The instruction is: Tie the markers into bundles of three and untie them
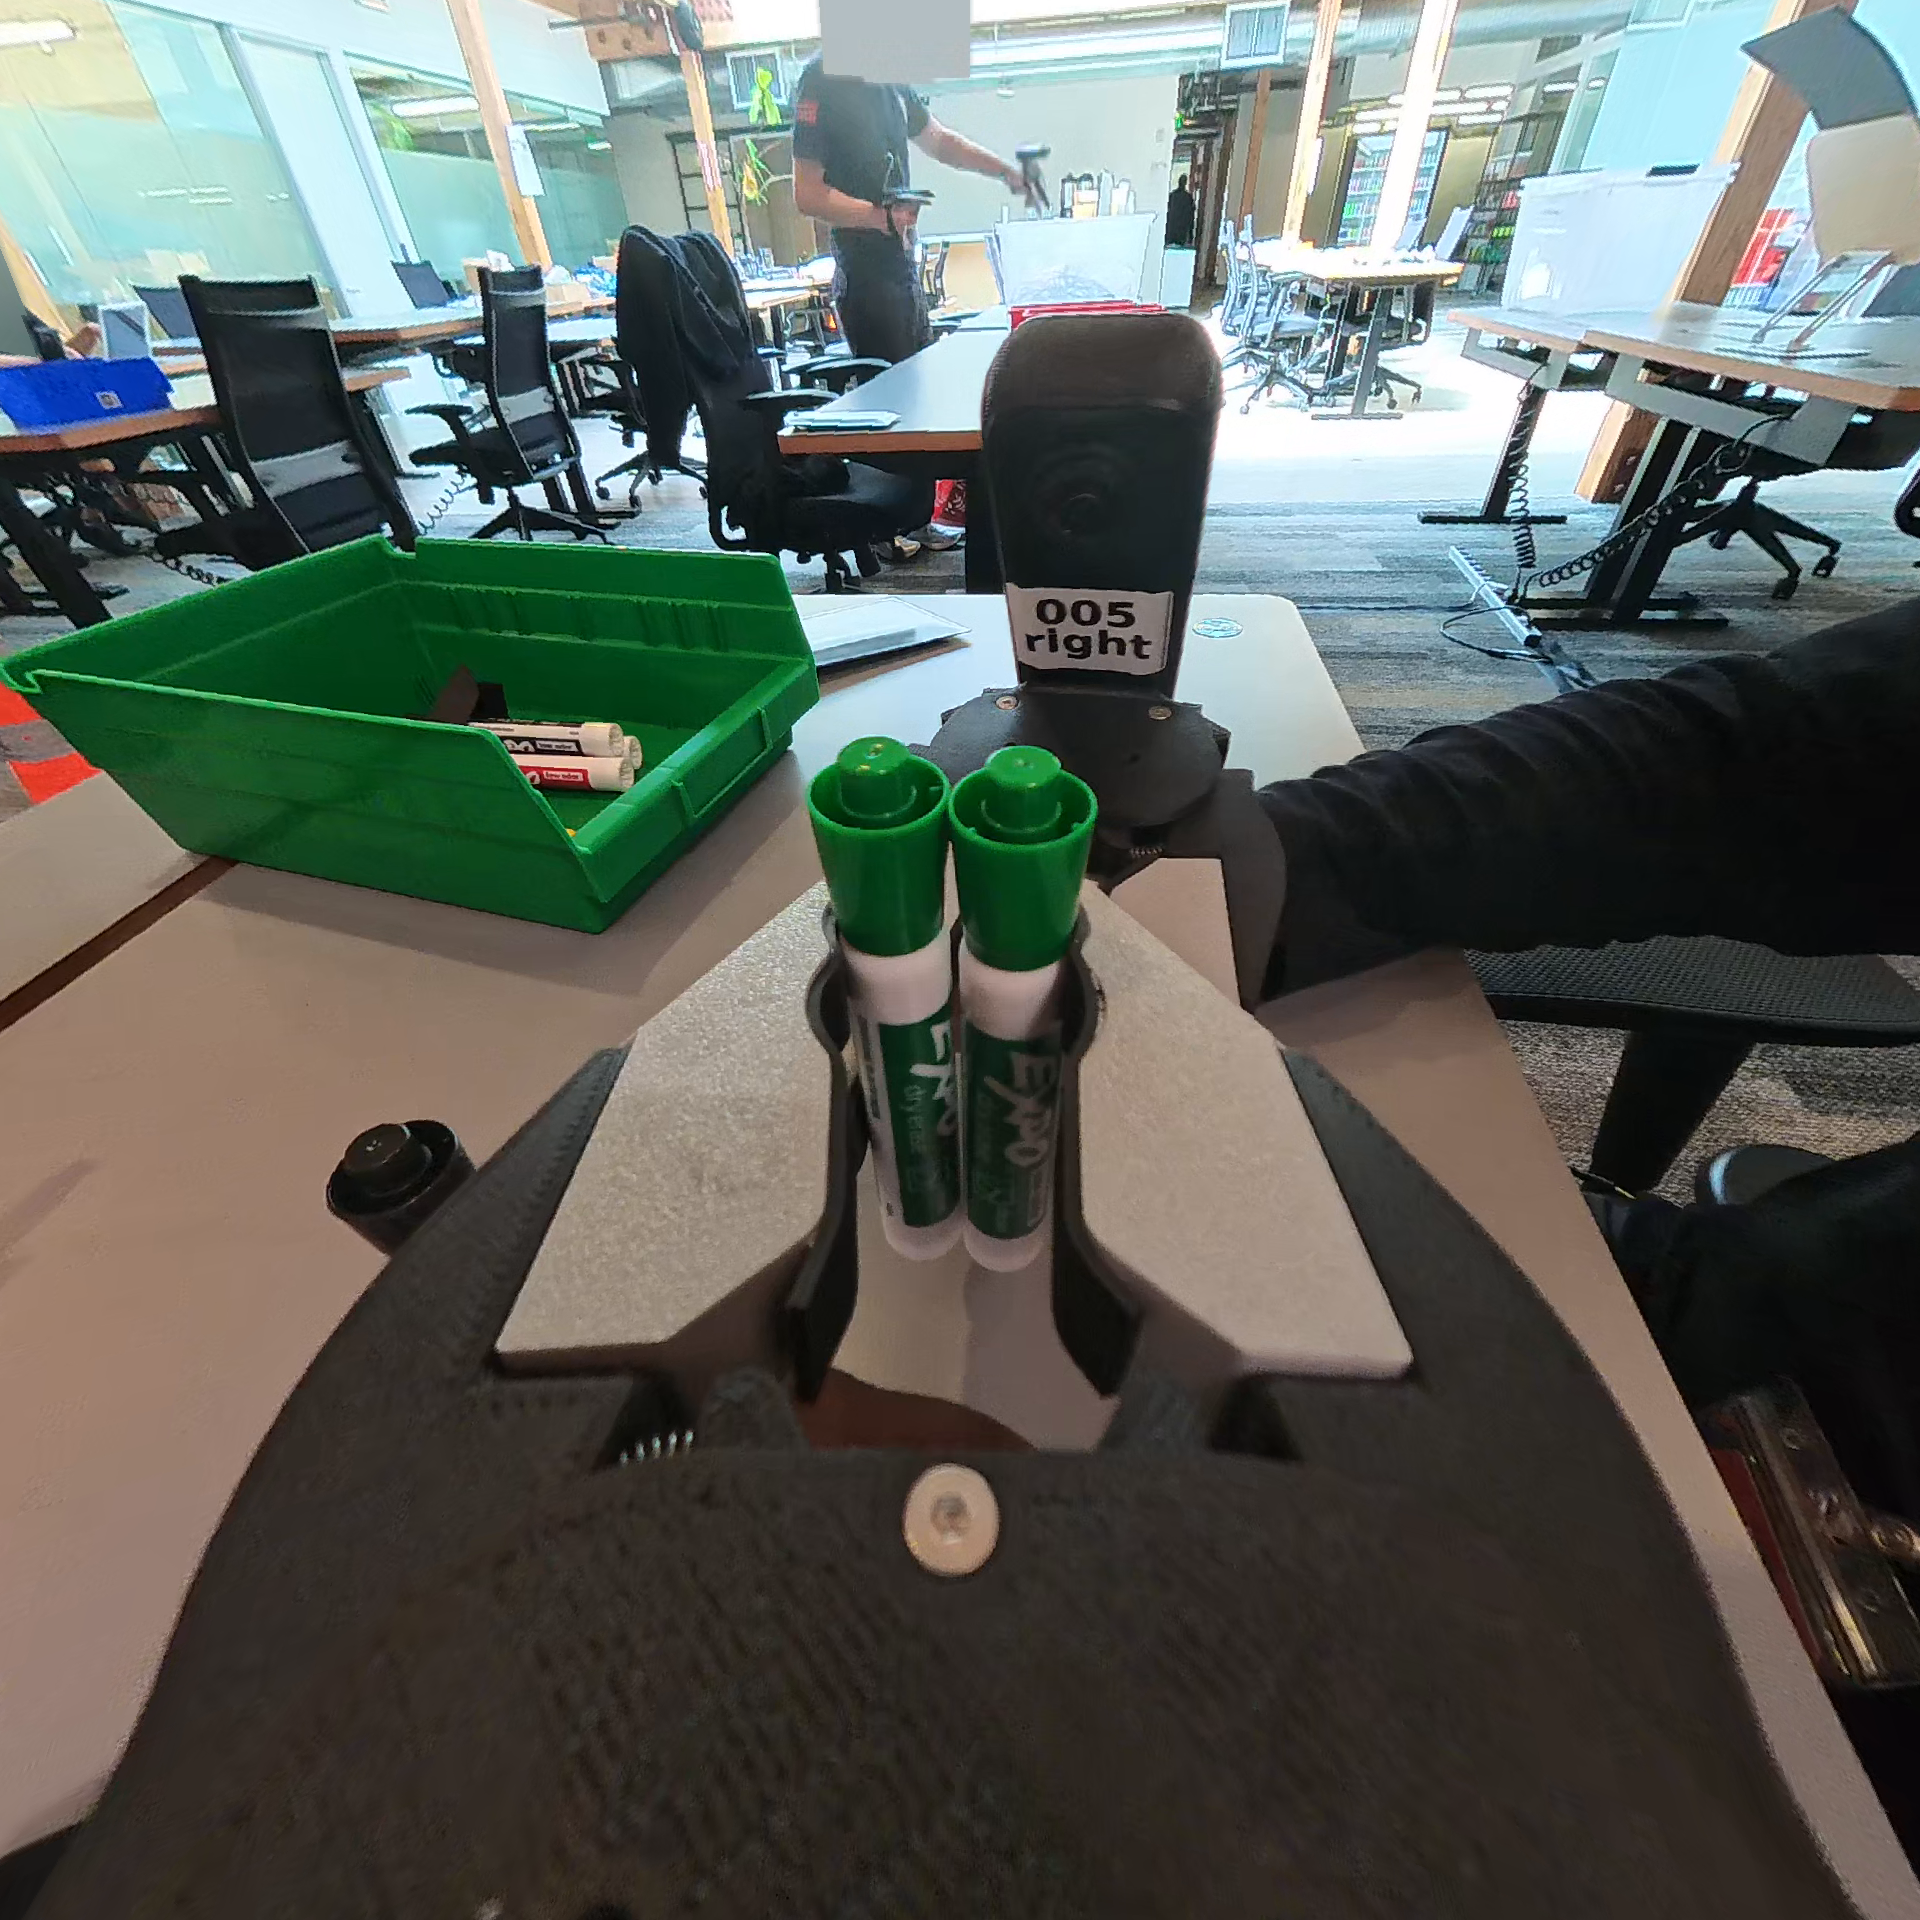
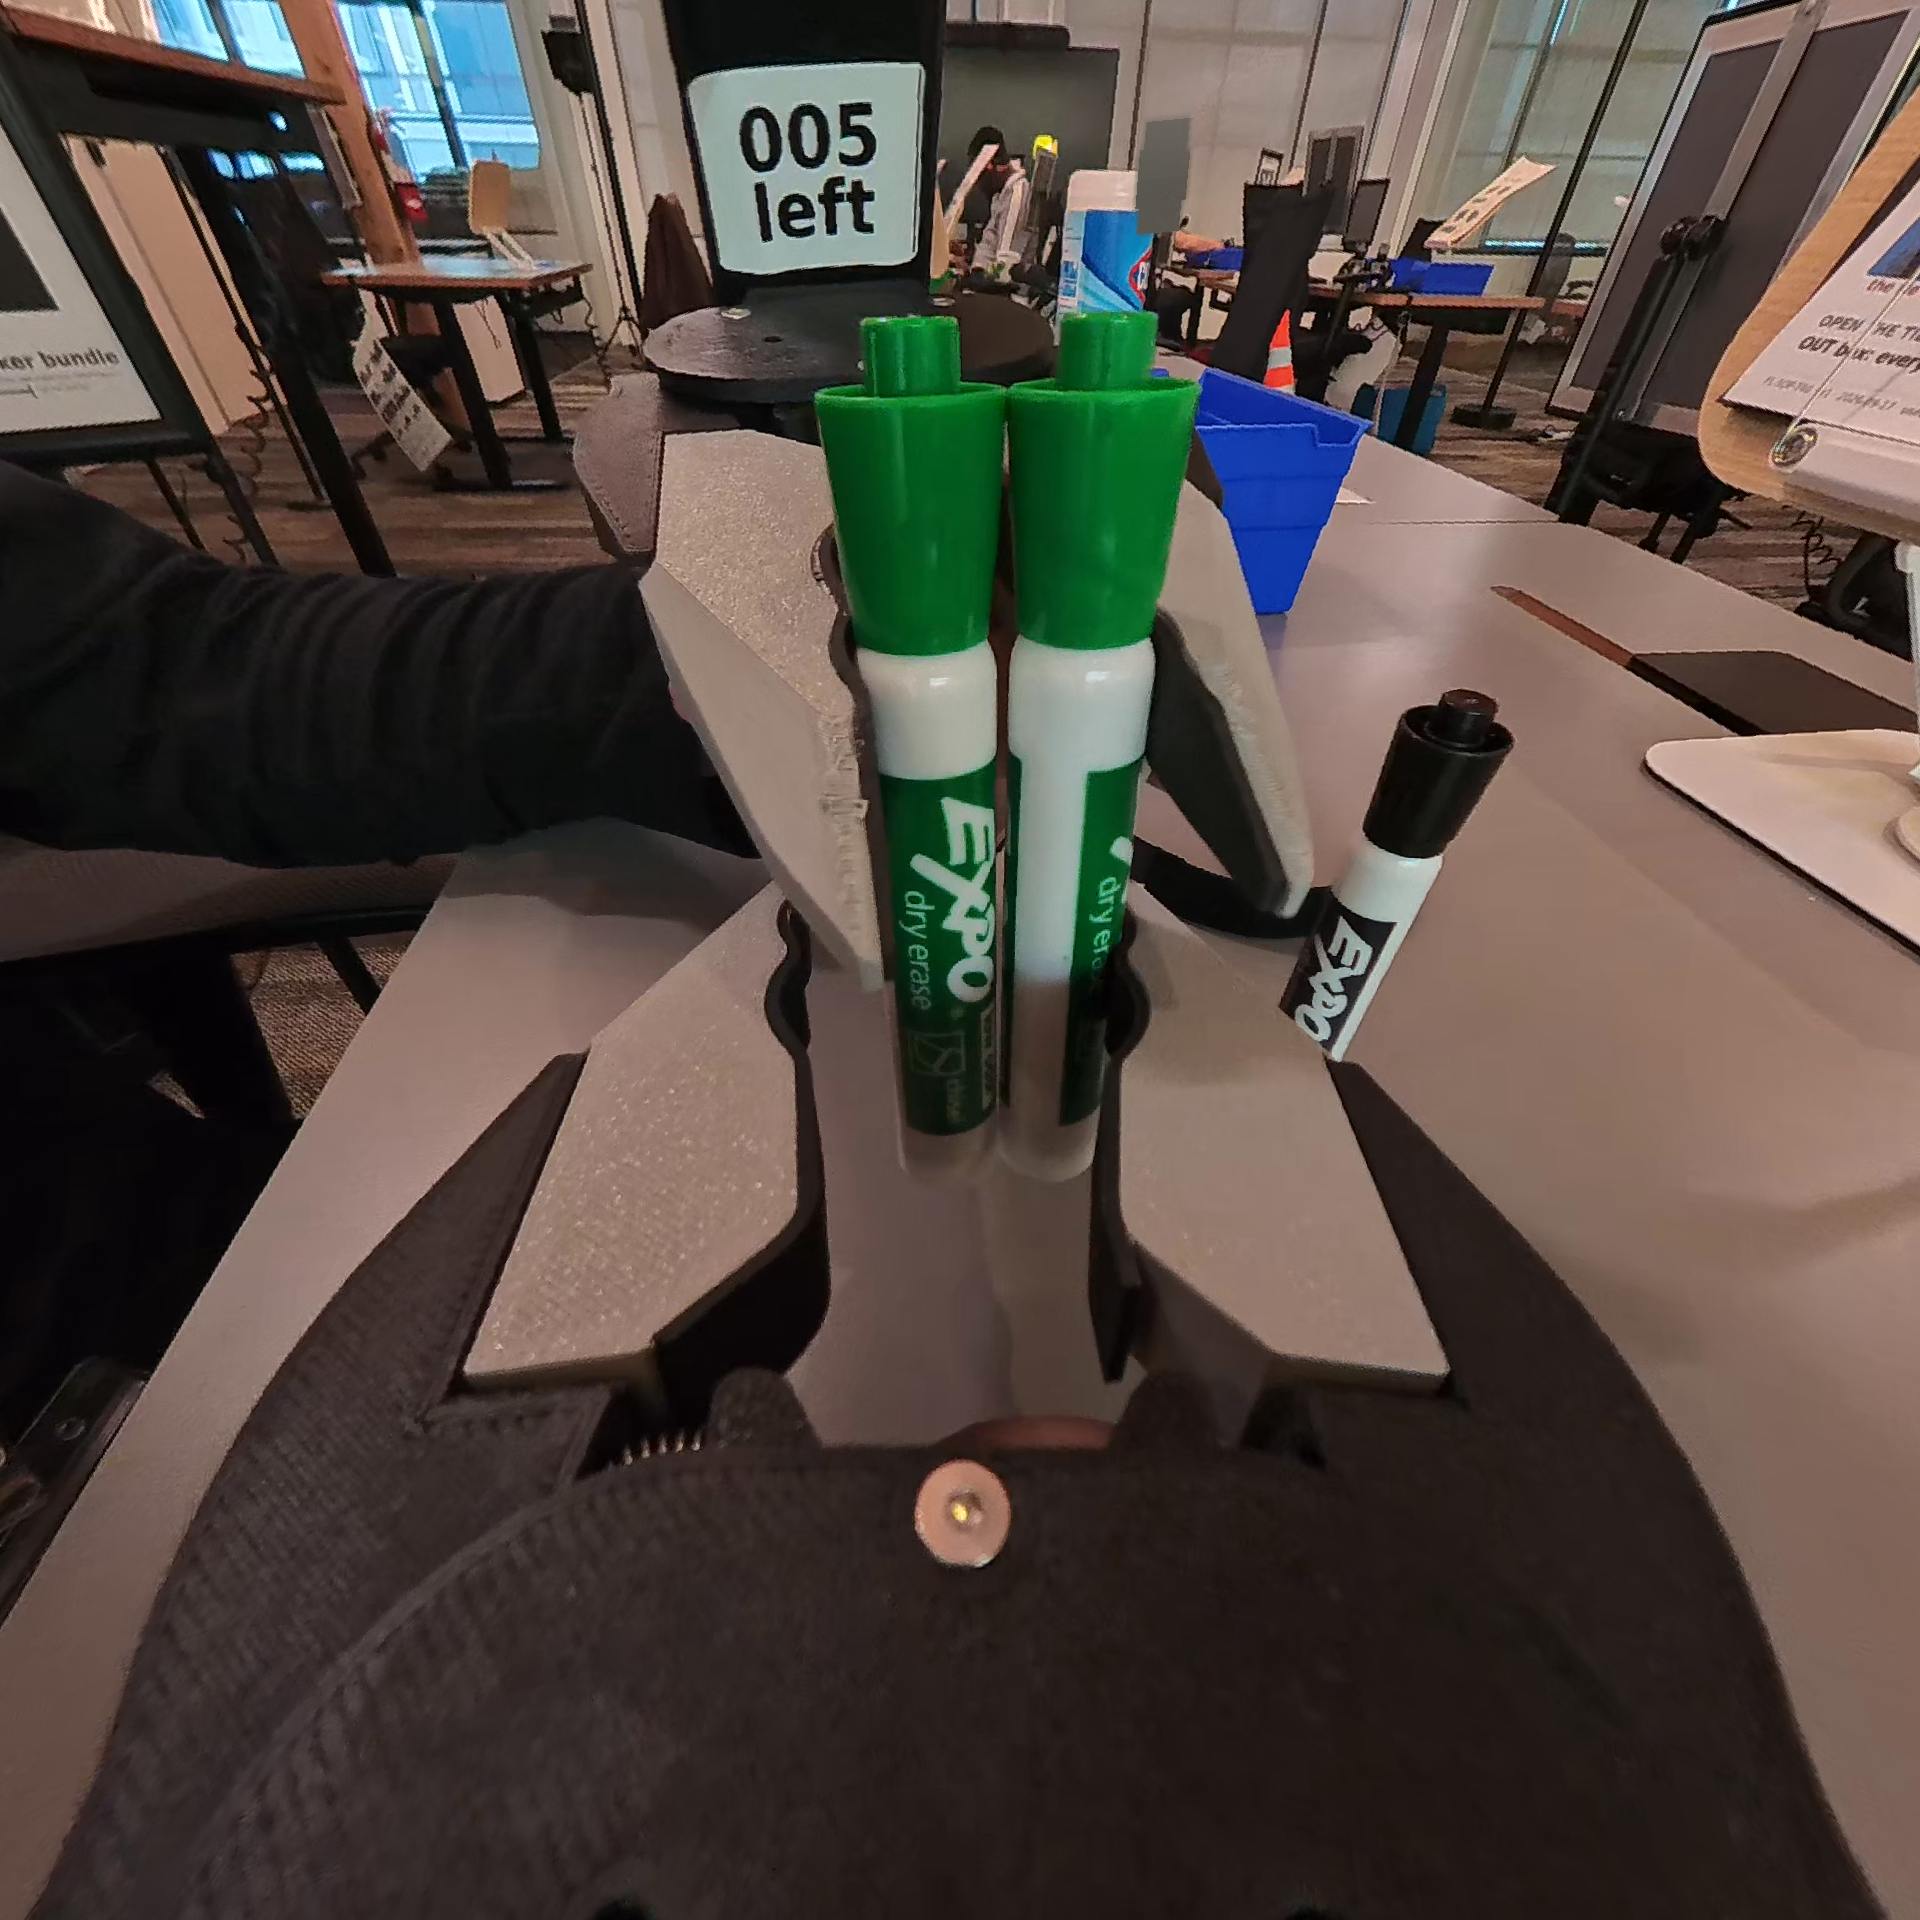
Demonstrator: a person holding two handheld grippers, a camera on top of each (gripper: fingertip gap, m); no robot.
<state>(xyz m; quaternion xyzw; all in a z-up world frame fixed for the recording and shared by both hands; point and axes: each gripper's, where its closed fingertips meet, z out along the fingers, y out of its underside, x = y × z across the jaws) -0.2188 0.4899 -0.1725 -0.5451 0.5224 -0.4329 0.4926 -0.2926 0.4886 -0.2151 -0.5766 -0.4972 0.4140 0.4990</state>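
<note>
Two green-capped dry-erase markers with white barrels (image 2: 997,790) stand upright side by side, barrels touching, caps up and their flat ends on the grey counter (image 2: 1558,1195). Their long axis runs vertically, square to the counter.

The left gripper (image 1: 956,997) pinches the pair from the far side, one finger against each outer barrel just below the caps. The right gripper (image 2: 956,997) faces it from the opposite side, its fingers spread around the lower barrels. The right-hand finger (image 2: 1117,997) appears to touch its marker, while a sliver of counter shows between the left-hand finger and the other, so it does not seem to be clamping.

A third marker, black-capped with a white barrel (image 2: 1382,883), stands upright just to the right of the pair in the right wrist view, on the right gripper's side. Completing a bundle of three probably turns on bringing it against the pair, axes parallel.

Farther off sits a green plastic bin (image 1: 416,727) holding more markers.
</note>
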